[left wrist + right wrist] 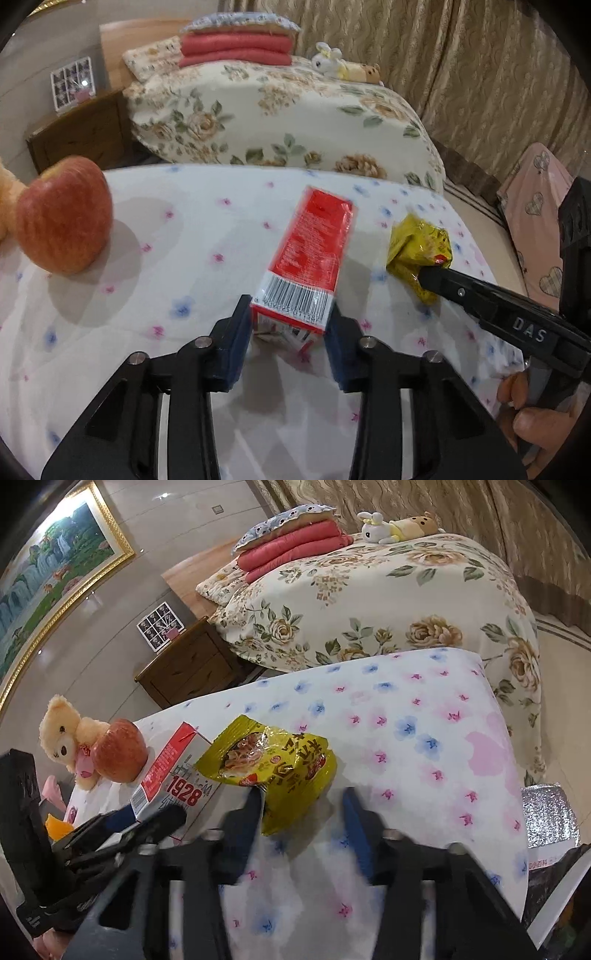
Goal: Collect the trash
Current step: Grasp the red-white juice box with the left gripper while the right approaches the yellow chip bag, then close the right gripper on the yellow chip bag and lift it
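Where the blue pads of the left gripper (291, 321) meet, they press on both sides of the red carton (310, 254), clamping its barcoded near end; the carton lies flat on the flower-print cloth (184, 229), its far end pointing away toward the bed. Right gripper (303, 808): its left pad touches the yellow noodle wrapper (273, 764), its right pad stands apart from it with bare cloth between, so jaws not yet clenched on anything (this frame is motion-blurred). The wrapper lies crumpled just right of the carton, one corner over the carton's edge in the right wrist view. In the left wrist view, a black finger of the right gripper touches the wrapper's near side, and a hand (535, 417) grips its handle. Farther left, an apple (62, 218) sits on the cloth against a plush bear (62, 734). Beyond, a bed with a floral quilt (280, 118), a wooden nightstand (188, 668), curtains (461, 62).
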